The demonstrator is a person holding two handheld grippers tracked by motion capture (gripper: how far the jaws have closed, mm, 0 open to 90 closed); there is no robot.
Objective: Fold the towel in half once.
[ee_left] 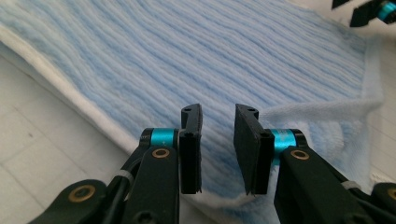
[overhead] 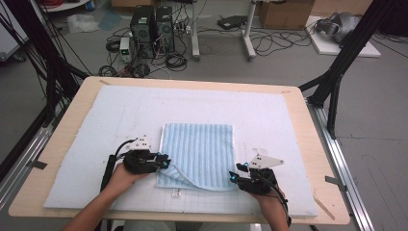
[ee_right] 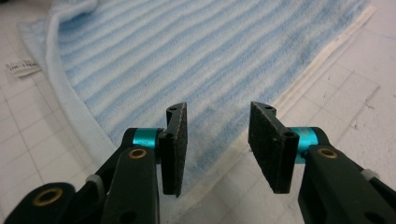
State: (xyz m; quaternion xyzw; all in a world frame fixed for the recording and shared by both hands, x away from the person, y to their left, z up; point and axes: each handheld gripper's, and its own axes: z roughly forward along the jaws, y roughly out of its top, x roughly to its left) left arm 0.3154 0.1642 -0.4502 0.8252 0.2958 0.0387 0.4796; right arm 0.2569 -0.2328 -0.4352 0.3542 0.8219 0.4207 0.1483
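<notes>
A light blue striped towel [overhead: 197,151] lies folded on the middle of the mat, with a curved fold running across its near part. My left gripper [overhead: 167,161] is at the towel's near left edge. In the left gripper view its jaws [ee_left: 218,144] stand apart over the towel [ee_left: 187,60], whose white edge passes low between them without being pinched. My right gripper [overhead: 234,176] sits at the near right corner. Its jaws [ee_right: 217,140] are open over the towel's white hem [ee_right: 299,88], with nothing between the pads. The right gripper [ee_left: 369,11] also shows far off in the left gripper view.
A white gridded mat [overhead: 120,115] covers the wooden table [overhead: 310,130]. A small white label [overhead: 176,193] sticks out at the towel's near edge. Black frame posts [overhead: 337,77] flank the table. Computers and cables [overhead: 151,33] lie on the floor beyond.
</notes>
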